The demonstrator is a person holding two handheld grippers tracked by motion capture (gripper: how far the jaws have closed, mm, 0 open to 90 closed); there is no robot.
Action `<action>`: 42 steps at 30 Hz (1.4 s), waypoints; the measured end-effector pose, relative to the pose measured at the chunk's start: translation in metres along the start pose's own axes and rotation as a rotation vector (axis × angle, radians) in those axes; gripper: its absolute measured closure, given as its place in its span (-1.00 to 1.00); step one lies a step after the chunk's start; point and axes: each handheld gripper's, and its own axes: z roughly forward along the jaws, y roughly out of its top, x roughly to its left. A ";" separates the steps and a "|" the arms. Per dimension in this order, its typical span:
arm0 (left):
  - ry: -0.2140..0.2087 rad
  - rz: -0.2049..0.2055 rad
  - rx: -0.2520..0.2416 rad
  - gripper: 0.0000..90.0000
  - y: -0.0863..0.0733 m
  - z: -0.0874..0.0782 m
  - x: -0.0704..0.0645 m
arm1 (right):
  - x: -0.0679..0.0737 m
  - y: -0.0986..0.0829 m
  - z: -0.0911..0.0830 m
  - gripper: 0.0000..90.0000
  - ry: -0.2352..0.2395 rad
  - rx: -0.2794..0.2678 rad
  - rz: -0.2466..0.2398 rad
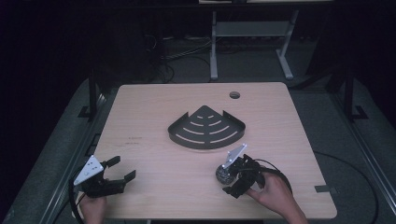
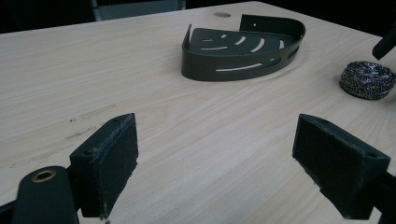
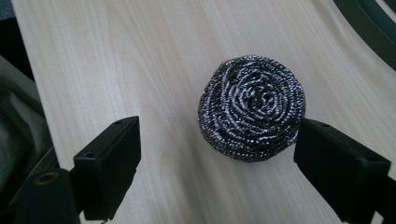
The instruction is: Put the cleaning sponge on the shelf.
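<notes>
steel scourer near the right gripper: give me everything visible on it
The steel scourer is a round, flattish pad of coiled, shiny dark-silver wire wound in a spiral. It looks intact and lies flat on the light wooden table, in front of the dark corner caddy and apart from it. The right gripper is open around it: one of its fingers sits at the pad's edge, the other stands clear.

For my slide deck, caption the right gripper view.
Open right gripper poised over a steel scouring pad on the wooden table.
</notes>
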 end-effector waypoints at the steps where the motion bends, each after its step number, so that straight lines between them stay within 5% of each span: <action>1: 0.000 -0.001 -0.001 -0.70 0.000 0.000 0.000 | -0.001 0.001 0.001 -0.68 0.001 0.002 0.006; 42: 0.001 -0.007 -0.009 -0.70 0.000 -0.002 0.001 | -0.021 0.020 0.032 -0.56 0.010 0.125 0.024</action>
